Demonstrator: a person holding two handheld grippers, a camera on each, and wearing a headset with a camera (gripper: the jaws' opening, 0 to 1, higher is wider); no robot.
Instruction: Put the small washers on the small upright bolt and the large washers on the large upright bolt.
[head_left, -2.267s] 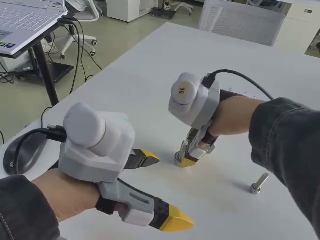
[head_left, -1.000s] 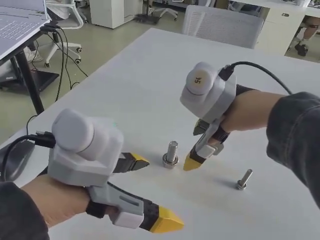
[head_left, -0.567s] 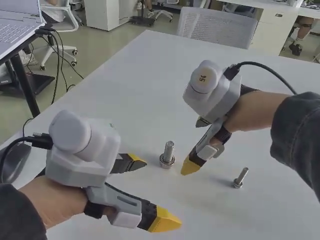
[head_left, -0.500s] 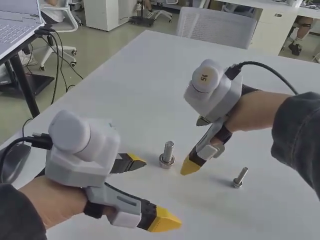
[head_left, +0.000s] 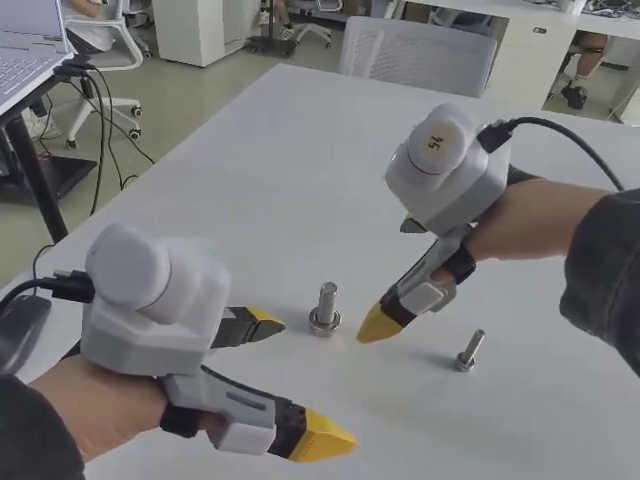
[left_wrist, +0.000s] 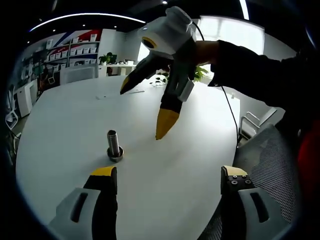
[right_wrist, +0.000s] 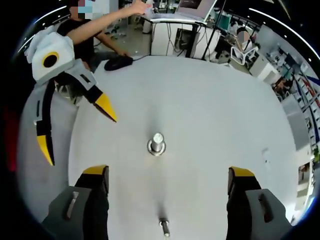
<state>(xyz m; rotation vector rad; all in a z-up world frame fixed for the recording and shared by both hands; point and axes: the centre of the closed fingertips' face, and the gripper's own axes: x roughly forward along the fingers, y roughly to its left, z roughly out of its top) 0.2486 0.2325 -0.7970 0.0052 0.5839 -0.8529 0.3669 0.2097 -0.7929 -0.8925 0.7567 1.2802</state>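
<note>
The left tongs (head_left: 285, 380) are nearest, down at 7 o'clock in the head view. They are spread wide and hold nothing. Out at 3 o'clock from them stands the small bolt (head_left: 465, 350), thin and on its own on the white tabletop (head_left: 300, 170). A sleeve hangs just past it, so one careless swing of that arm could knock it flat, and I think it would roll away.

At 10 o'clock from the small bolt stands the big bolt (head_left: 323, 308), upright. It has a wider bit round its foot. I cannot tell if that is a ring or just the bolt's own head.

The right tongs (right_wrist: 168, 174) are spread wide too, with nothing in them. One yellow tip hangs low between the two bolts, close beside the big one at its 3 o'clock. A little slip to the side could bump the big bolt and tip it over. Then no ring could go on until someone stands it up again. The two pairs of tongs also point toward each other and could clash over the big bolt.
</note>
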